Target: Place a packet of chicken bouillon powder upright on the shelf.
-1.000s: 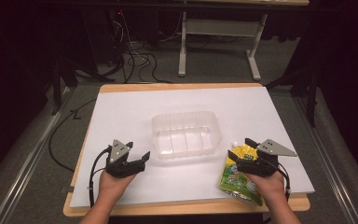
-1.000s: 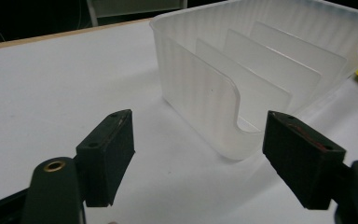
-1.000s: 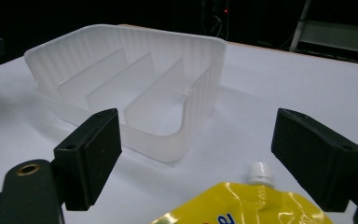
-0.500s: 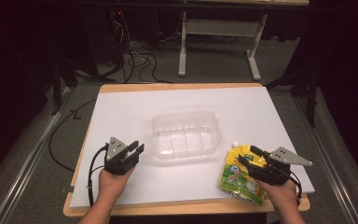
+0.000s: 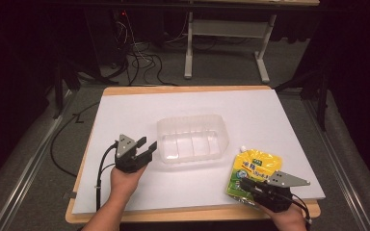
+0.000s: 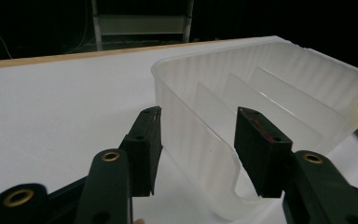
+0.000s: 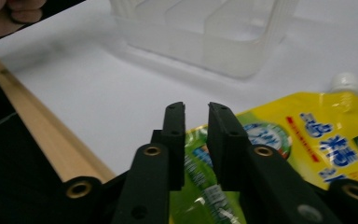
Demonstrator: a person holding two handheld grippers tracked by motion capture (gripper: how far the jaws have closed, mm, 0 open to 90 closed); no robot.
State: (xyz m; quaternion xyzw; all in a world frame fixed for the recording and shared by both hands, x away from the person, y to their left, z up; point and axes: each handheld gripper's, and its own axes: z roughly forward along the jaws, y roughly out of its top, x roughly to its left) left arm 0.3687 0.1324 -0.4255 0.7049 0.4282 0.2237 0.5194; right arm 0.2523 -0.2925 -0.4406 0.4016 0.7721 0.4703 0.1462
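A clear plastic tray (image 5: 192, 120) with inner dividers stands mid-table. My left gripper (image 5: 147, 147) is at its left near corner. In the left gripper view my left gripper (image 6: 198, 135) is open and straddles the tray wall (image 6: 307, 60), one jaw outside and one inside; the jaws have just been opening. A yellow and green spouted pouch (image 5: 255, 163) lies flat at the front right. My right gripper (image 5: 244, 184) sits at its near edge. Its jaws have just been closing and my right gripper (image 7: 196, 109) is nearly together on the pouch (image 7: 317, 135) edge.
A white sheet (image 5: 173, 101) covers the wooden table, whose front edge (image 7: 37, 130) runs close to my right gripper. The pouch's white cap (image 5: 242, 147) points toward the tray. Cables and a desk frame lie on the floor beyond the table.
My right gripper has slid toward the near table edge along the pouch and its jaws have narrowed. The left jaws went from wide to shut, then partly apart again.
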